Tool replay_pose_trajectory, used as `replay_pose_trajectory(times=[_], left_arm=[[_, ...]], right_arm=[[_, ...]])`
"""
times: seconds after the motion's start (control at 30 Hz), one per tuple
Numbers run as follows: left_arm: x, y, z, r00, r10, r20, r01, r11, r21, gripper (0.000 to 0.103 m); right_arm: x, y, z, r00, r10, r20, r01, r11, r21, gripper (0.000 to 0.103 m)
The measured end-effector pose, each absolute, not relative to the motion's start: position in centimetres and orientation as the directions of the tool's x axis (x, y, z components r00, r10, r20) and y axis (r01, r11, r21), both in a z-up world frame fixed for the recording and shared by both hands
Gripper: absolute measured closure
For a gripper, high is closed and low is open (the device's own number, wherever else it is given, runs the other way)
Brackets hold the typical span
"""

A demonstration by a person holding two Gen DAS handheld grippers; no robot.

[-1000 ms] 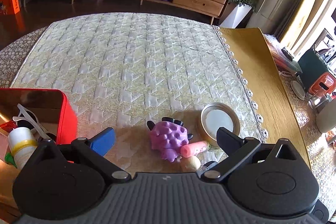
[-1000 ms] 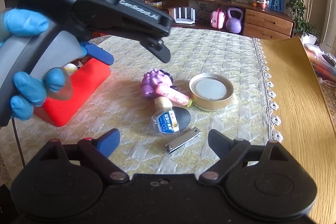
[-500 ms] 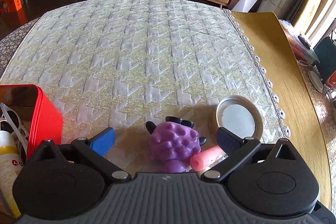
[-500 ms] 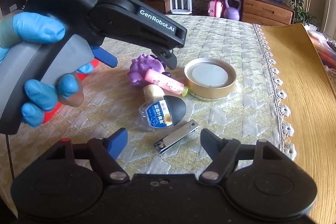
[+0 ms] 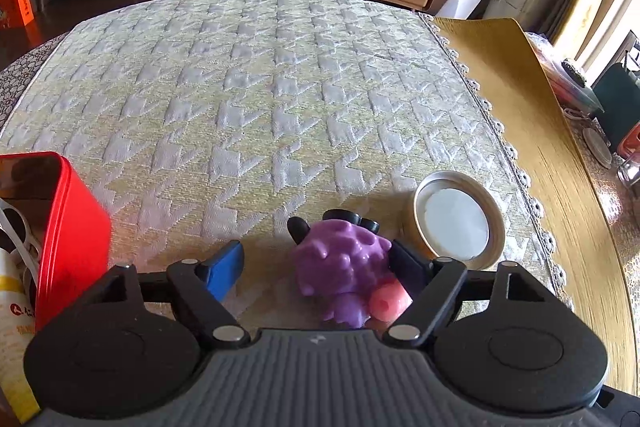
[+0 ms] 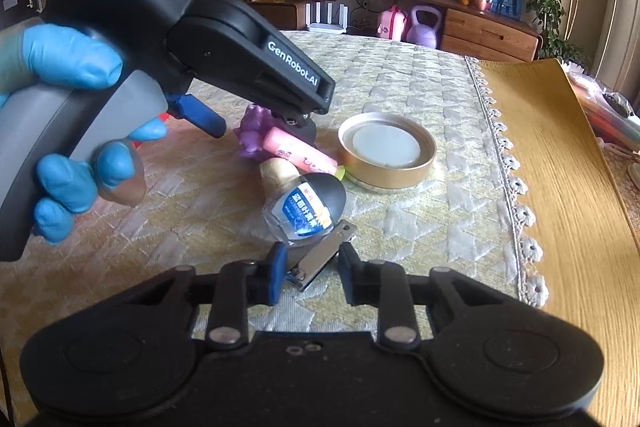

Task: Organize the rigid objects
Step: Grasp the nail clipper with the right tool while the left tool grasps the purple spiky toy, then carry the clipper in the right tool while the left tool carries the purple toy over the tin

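1. Sorting small hard items into the red tin [image 5: 76, 247], judged the step in hand: two pickups begin at once from the cluster on the quilted cloth [image 5: 256, 99] covering the desk [image 6: 560, 155].
2. Left tool [image 5: 316, 263]: jaws have just been closing; the purple spiky toy [image 5: 340, 263] sits between them. The dark finger touches the toy's side; the blue finger stands apart from it. Not yet clenched.
3. Right tool [image 6: 310, 273]: jaws have just been closing around the metal nail clipper [image 6: 320, 255]. Both fingers stand just beside its edges; firm contact cannot be told.
4. Location of items: toy near the middle of the cluster; pink tube [image 6: 300, 151] leaning against the toy; corked dark bottle [image 6: 308, 203] just in front of the tube, touching the clipper; round gold lid [image 6: 386, 151] beside them, toward the bare wood.
5. Red tin: at the left of the cluster, already holding white-framed glasses and a pale bottle.
6. Hand pose: gloved left hand [image 6: 68, 131] wrapped round its tool's grey grip, tool pitched steeply downward over the toy; right tool angled down, low over the cloth.
7. Next move, judged: finish both closures, confirm hold, lift clear without dragging the tube or bottle, carry to the tin.
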State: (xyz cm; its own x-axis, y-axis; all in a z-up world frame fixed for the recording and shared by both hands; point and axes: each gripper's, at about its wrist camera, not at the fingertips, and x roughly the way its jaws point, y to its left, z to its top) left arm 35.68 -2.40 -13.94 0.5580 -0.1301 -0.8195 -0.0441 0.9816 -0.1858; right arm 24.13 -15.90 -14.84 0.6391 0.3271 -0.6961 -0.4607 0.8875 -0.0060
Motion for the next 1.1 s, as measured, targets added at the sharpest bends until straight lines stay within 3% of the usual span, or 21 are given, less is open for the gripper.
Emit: replay_pose_trajectory(times=[0.1, 0.17, 1.1], left_arm=[[35.5, -2.4, -13.6, 0.561, -0.165, -0.811, -0.027, 0.976, -0.218, 0.046], [35.3, -2.6, -13.3, 0.564, -0.172, -0.807, -0.021, 0.975, -0.222, 0.051], [28.3, 2.9, -8.8, 0.565, -0.162, -0.809, -0.088, 0.963, -0.255, 0.051]], right_arm=[[23.8, -15.9, -14.8, 0.648, 0.316, -0.693, -0.455, 0.89, -0.02, 0.086], [23.7, -16.1, -14.7, 0.654, 0.306, -0.692, -0.444, 0.896, -0.024, 0.091], [19.3, -17.5, -9.5, 0.703, 0.345, -0.622, -0.392, 0.918, 0.067, 0.092]])
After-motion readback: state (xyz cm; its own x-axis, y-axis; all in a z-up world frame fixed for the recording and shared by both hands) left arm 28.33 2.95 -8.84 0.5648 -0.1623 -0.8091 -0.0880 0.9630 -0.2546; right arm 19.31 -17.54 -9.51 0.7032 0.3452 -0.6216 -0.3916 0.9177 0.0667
